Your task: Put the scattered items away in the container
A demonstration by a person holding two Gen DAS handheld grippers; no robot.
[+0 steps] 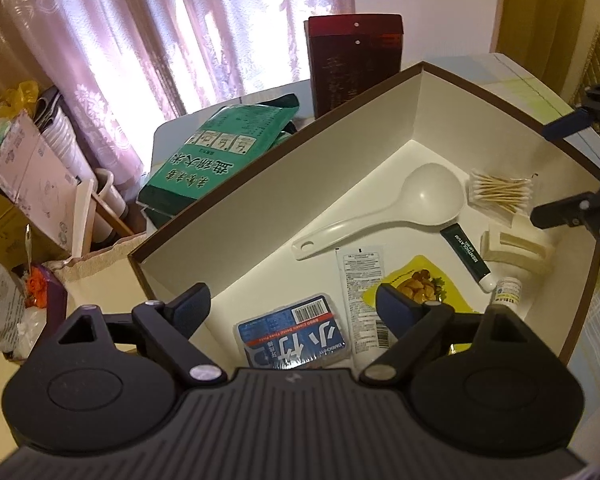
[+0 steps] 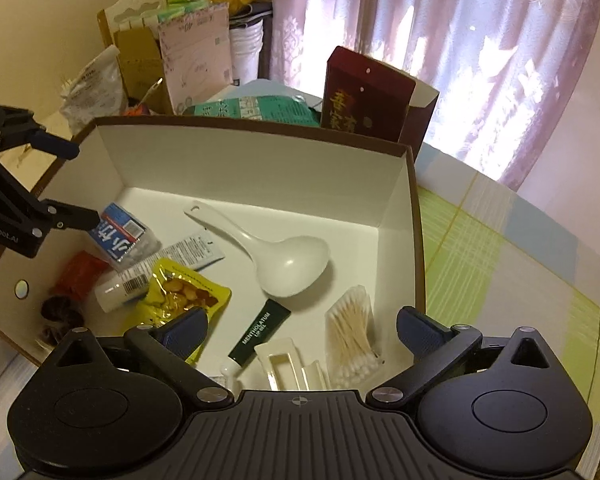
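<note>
red packet [image 2: 78,276] beside box wall [image 2: 236,160] shows only from right wrist.

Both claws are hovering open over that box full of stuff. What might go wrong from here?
1. The left claw hangs low over the blue floss-pick pack; dropping further could knock or crush it.
2. The cotton swabs lie in a loose-looking bundle beside the right claw; a bump might scatter them.
3. The green bag leans on the box wall and could slip if the box gets nudged.

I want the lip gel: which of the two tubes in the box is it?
The dark green tube with a white cap, beside the spoon's bowl; the other tube is white and barcoded.
</note>
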